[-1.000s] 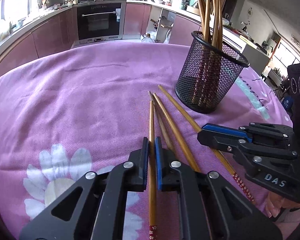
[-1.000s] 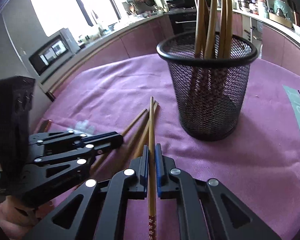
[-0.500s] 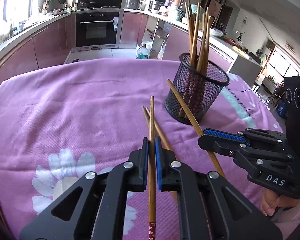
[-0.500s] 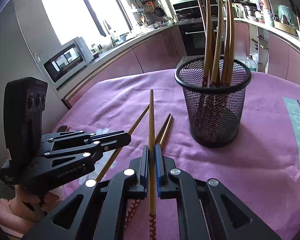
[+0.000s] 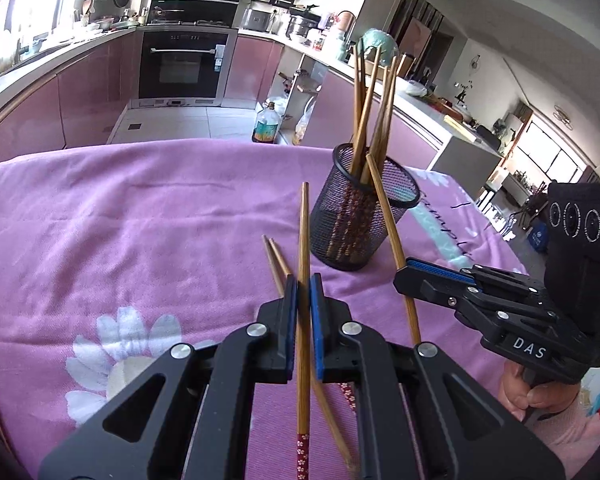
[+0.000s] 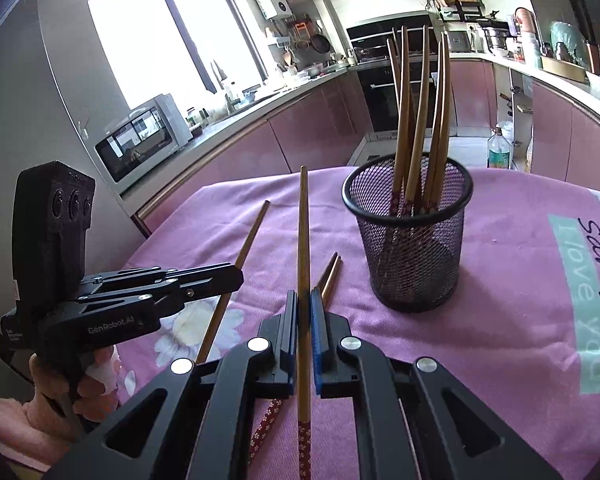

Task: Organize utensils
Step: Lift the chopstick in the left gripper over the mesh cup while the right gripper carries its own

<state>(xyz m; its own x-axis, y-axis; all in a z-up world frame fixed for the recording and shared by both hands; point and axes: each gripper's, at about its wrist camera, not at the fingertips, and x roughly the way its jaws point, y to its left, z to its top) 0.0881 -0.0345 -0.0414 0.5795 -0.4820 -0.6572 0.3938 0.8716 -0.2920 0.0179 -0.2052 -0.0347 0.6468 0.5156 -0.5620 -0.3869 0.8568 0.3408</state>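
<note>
Above the pink worktop (image 5: pixel 100 240), both grippers have lifted, each clenched on one chopstick, ready for the mesh cup (image 5: pixel 364 220).

Both grippers angled downward side by side: left gripper (image 5: pixel 304 296) and right gripper (image 6: pixel 305 312) each clamped tight on one chopstick.

I am seeing the patterned end of the left gripper's chopstick (image 5: pixel 302 432) running off the bottom edge, the two loose chopsticks (image 5: pixel 278 264) on the cloth disappearing behind the left gripper (image 5: pixel 303 292), and the lower ends of those inside the mesh holder (image 6: pixel 414 256) blurring behind the mesh
</note>
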